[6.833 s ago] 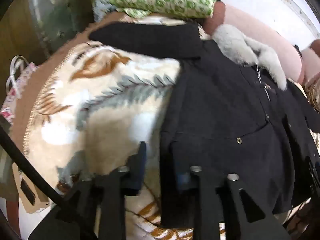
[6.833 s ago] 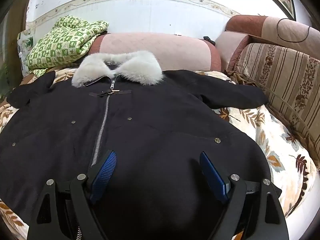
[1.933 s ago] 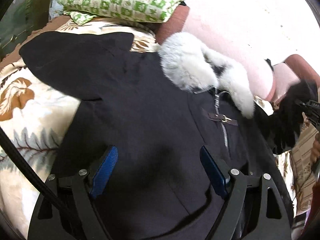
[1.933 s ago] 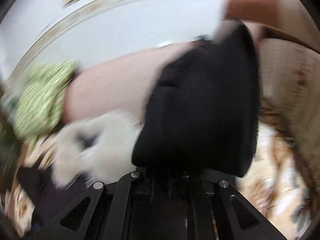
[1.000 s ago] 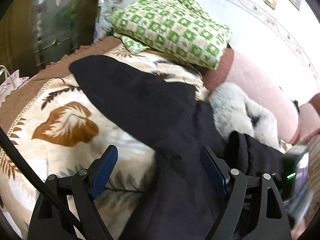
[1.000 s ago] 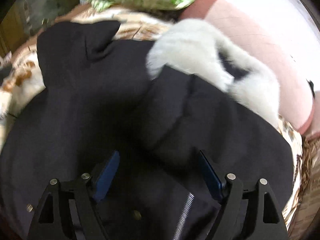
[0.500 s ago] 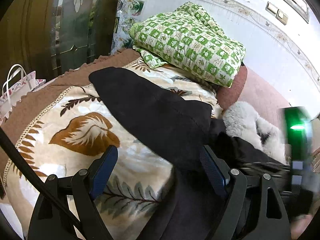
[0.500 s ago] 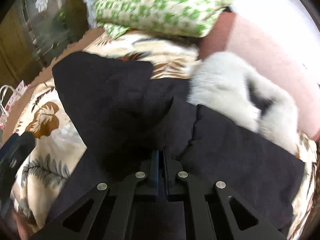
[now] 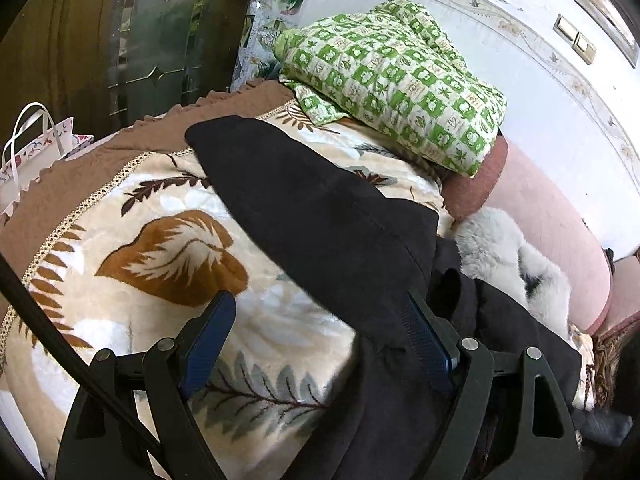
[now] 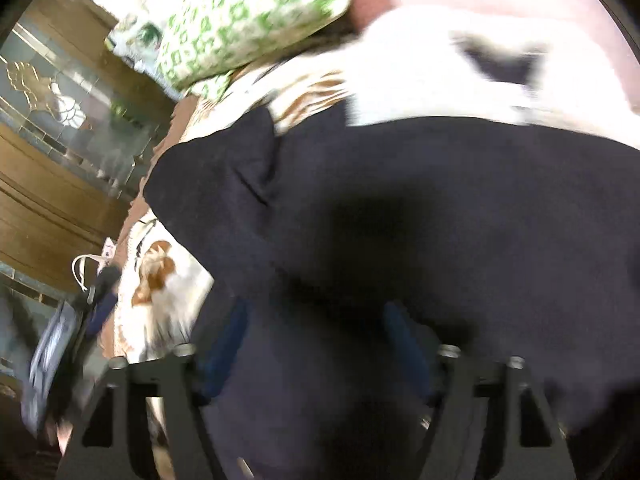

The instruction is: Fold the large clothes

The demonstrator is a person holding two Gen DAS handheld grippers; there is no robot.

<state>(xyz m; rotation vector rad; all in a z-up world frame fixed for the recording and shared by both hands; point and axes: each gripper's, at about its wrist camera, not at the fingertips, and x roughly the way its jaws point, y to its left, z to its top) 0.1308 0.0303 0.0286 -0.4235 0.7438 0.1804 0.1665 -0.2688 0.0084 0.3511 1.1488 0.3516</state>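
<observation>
Jaws apart over black coat [image 9: 340, 224]

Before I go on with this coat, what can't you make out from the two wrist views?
- Coat hem and zipper: left wrist view, cut off by the lower edge and hidden behind the left gripper.
- Far sleeve: right wrist view, motion blur merges it with the coat body.
- Right gripper: jaws have just been opening; blur hides whether cloth lies between them.
- Fur collar: partly covered by black cloth.
</observation>
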